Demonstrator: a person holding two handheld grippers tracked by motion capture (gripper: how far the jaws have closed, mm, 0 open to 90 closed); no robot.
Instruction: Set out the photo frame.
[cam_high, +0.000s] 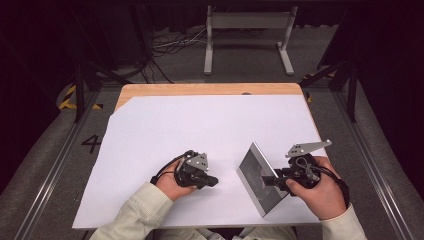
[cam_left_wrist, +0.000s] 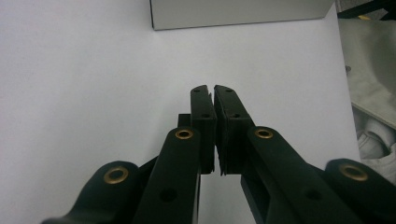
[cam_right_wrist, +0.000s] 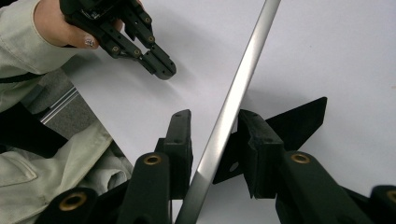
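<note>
A person is tilting a metal plate (cam_high: 260, 177) up on its edge on the white-covered worktop (cam_high: 200, 130), the right gripper (cam_right_wrist: 212, 144) straddling its near rim, jaws part open with one pad touching and the other just off. The left gripper (cam_high: 212, 181) is resting nearby, jaws shut and empty. The grip looks unfinished; next, both pads need to close squarely on the rim.

My matt black plastic tongs (cam_right_wrist: 212, 140), brass-look rivets, smooth brushed-metal plate (cam_high: 259, 177) with glossy edge, matt white paper sheet (cam_high: 200, 130) over pale wooden worktop (cam_high: 210, 89), my cloth sleeves
</note>
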